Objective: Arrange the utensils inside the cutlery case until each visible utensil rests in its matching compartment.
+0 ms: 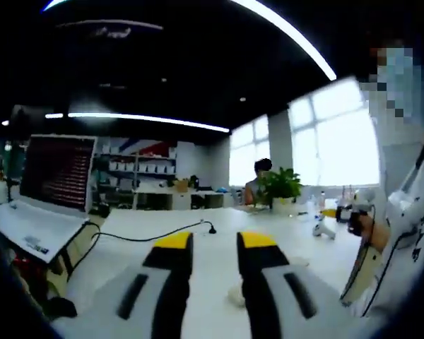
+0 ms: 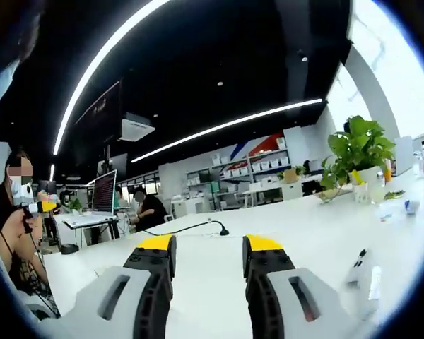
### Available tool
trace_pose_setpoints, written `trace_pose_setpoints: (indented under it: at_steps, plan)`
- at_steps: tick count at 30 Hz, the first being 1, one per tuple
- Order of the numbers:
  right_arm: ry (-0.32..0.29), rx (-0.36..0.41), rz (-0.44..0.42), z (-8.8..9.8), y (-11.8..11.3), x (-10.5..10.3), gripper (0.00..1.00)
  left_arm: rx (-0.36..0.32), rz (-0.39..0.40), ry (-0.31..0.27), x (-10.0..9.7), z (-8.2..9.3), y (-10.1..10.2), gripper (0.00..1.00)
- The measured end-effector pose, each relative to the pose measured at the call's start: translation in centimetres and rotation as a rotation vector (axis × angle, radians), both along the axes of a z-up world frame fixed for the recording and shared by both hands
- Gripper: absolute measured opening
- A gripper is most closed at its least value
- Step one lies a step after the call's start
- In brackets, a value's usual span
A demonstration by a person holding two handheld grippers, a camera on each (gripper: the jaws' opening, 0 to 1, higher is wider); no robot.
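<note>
Grey jaws with yellow tips and black slots are seen on the left gripper [image 1: 215, 244]. The same colours are borne by the right gripper [image 2: 210, 247].

potted plants: one [image 2: 358, 152]
laptops: one [image 1: 46, 194]
black cables: one [image 1: 148, 236]
seated people: one [image 2: 150, 210]

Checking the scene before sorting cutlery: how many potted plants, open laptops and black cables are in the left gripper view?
Potted plant: 1
Open laptop: 1
Black cable: 1
Total: 3
</note>
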State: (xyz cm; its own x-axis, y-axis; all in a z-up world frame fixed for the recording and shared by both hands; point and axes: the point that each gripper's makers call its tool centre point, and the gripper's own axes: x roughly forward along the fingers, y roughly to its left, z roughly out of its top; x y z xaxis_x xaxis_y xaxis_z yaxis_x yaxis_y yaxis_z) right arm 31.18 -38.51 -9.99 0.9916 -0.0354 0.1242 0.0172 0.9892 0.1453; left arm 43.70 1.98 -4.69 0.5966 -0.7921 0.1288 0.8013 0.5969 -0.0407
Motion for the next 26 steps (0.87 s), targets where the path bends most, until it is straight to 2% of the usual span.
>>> trace_pose_setpoints:
  at_steps: [1, 2, 4, 7, 9, 11, 13, 17, 23, 25, 26]
  plan:
    - [-0.006, -0.023, -0.016, 0.2, 0.0, -0.2, 0.37, 0.061, 0.02, -0.053, 0.0, -0.1, -0.2, 0.27]
    - [-0.01, -0.036, -0.021, 0.3, 0.2, -0.4, 0.37, 0.089, 0.025, -0.085, -0.2, 0.0, -0.4, 0.27]
    - [-0.008, -0.051, -0.019, 0.4, 0.6, -0.5, 0.36, 0.092, 0.016, -0.109, -0.6, 0.2, -0.7, 0.27]
    - [0.001, -0.07, -0.01, 0.5, 0.9, -0.6, 0.36, 0.005, -0.022, -0.11, -1.3, 1.2, -0.6, 0.27]
    - [-0.001, -0.083, -0.019, 0.8, 0.9, -0.9, 0.36, -0.032, -0.035, -0.087, -1.3, 1.3, -0.5, 0.27]
    - [-0.015, -0.082, -0.024, 1.3, 0.8, -1.2, 0.36, -0.037, -0.025, -0.081, -1.0, 1.2, -0.3, 0.27]
    - [-0.023, -0.079, -0.028, 1.6, 0.8, -1.5, 0.36, -0.026, 0.021, -0.113, -0.7, 1.3, 0.1, 0.27]
    - [-0.025, -0.071, -0.043, 1.5, 0.4, -1.9, 0.36, -0.075, -0.009, -0.104, -1.0, 1.8, -0.1, 0.27]
    - [-0.012, -0.036, -0.049, 0.6, -0.1, -1.2, 0.37, -0.014, -0.005, -0.095, -1.4, 1.0, -0.1, 0.28]
    - [-0.017, -0.041, -0.054, 0.8, -0.2, -1.2, 0.4, -0.023, -0.004, -0.09, -1.2, 0.6, -0.4, 0.27]
    - [-0.015, -0.044, -0.058, 0.8, -0.2, -1.2, 0.43, -0.053, -0.003, -0.112, -1.1, 0.9, -0.7, 0.27]
